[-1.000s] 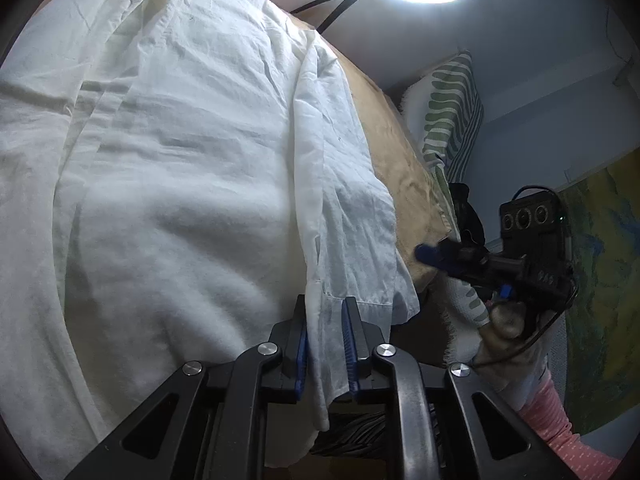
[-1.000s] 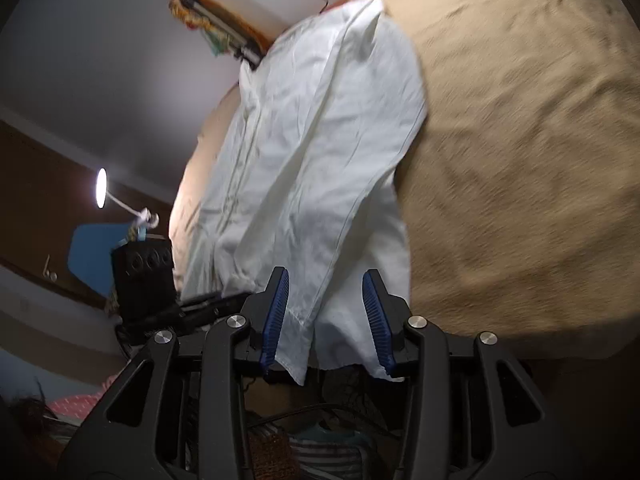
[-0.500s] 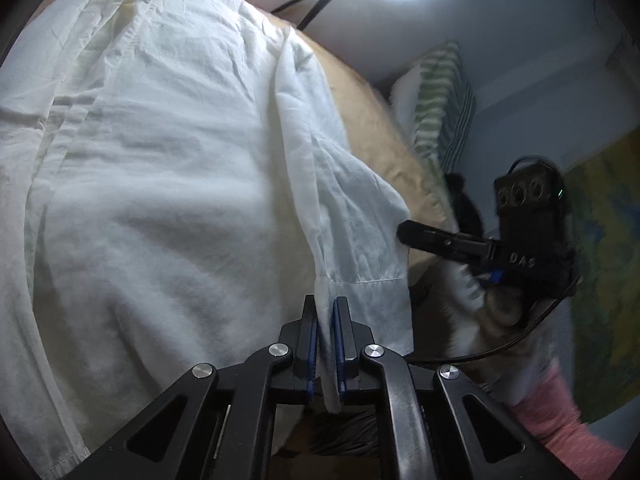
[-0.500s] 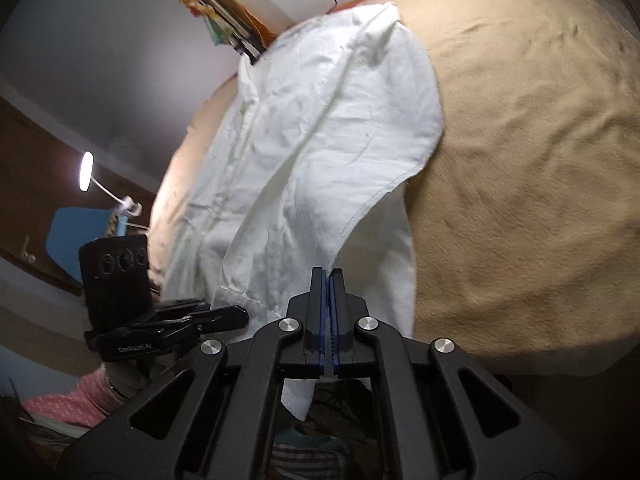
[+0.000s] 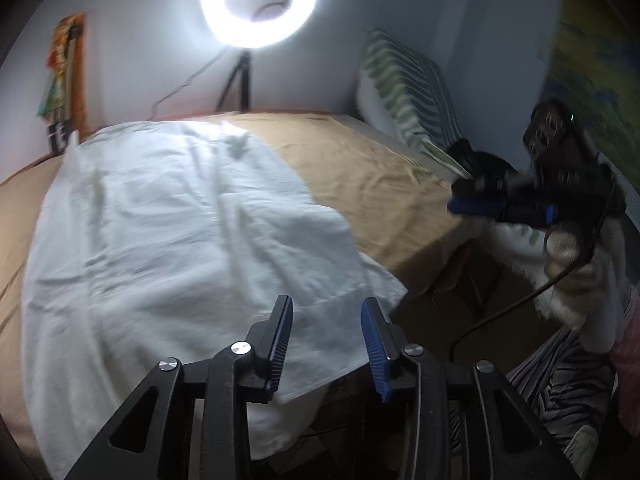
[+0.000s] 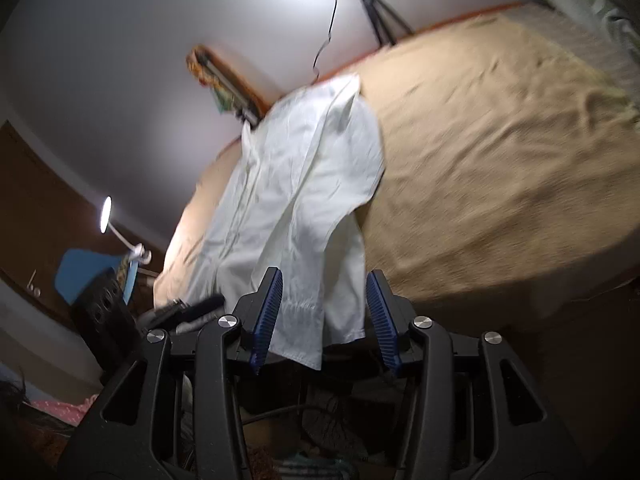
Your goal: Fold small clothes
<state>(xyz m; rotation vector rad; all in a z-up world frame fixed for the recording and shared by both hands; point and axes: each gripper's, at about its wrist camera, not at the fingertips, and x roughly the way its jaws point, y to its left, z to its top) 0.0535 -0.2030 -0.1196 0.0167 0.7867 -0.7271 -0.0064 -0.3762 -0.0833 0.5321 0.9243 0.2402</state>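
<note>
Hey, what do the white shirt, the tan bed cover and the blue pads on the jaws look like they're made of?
White shirt: thin matte woven cloth, maybe cotton or linen, since it creases finely.
Tan bed cover: soft, fuzzy fabric, fleece-like, dull with a slight nap.
Blue pads: ribbed, likely rubber or plastic; the ridges show.

My main light is the ring light (image 5: pixel 259 2), blown out to pure white glare at the top of both views, with a small desk lamp (image 6: pixel 105 209) glowing in the dim brown corner of the right wrist view. I see motion blur smearing the white shirt (image 5: pixel 180 240) and the tan bedspread (image 6: pixel 500 184), and the bed's near edge drops into deep shadow. Fisheye bending curves everything toward black vignetted corners.
</note>
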